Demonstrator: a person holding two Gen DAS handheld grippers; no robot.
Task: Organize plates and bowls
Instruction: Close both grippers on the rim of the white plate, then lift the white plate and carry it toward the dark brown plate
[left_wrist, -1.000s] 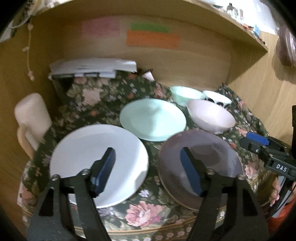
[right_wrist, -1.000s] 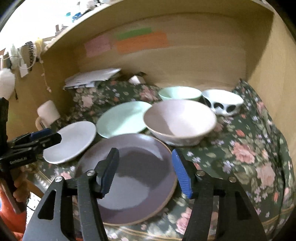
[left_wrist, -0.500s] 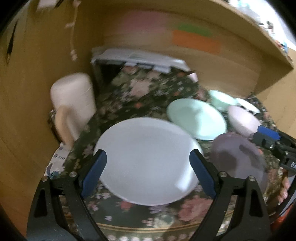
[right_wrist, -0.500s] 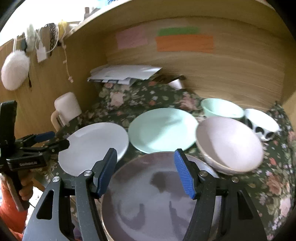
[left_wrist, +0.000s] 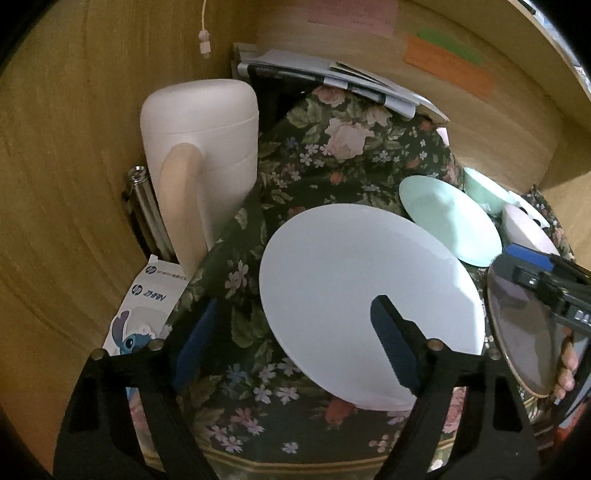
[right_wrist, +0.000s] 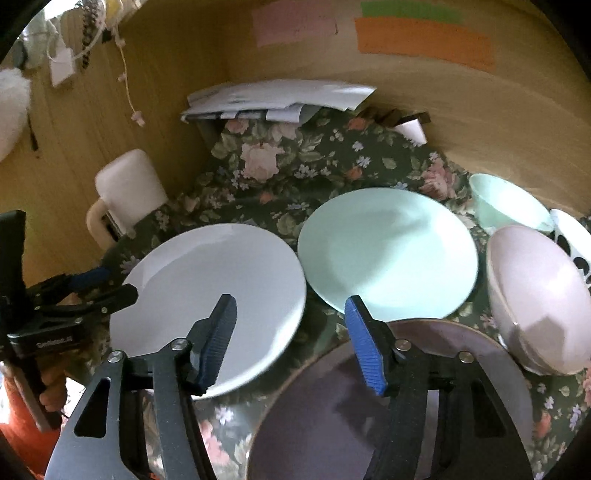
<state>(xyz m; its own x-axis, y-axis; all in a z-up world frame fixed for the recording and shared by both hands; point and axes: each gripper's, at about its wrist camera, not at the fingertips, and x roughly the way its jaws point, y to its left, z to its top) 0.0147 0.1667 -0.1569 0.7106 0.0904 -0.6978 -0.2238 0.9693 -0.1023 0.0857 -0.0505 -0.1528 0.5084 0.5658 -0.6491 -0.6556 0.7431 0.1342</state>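
A white plate (left_wrist: 365, 295) (right_wrist: 218, 291) lies at the left on the floral cloth. A mint plate (right_wrist: 388, 251) (left_wrist: 450, 221) lies behind it, a dark purple plate (right_wrist: 406, 406) (left_wrist: 524, 332) at the front right. A pale pink bowl (right_wrist: 535, 295), a mint bowl (right_wrist: 506, 203) and a white spotted bowl (right_wrist: 572, 236) stand at the right. My left gripper (left_wrist: 295, 343) is open at the white plate's left edge, one finger over it. It also shows in the right wrist view (right_wrist: 96, 288). My right gripper (right_wrist: 291, 336) is open between the white and purple plates.
A white mug (left_wrist: 199, 147) with a beige handle stands by the left wooden wall, with a metal tube (left_wrist: 142, 199) and a printed box (left_wrist: 144, 306) beside it. Papers (right_wrist: 277, 98) lie at the back. Wooden walls enclose the shelf on three sides.
My left gripper swung left, from over both front plates to the white plate's left edge near the mug. My right gripper moved left and forward, now between the white and purple plates.
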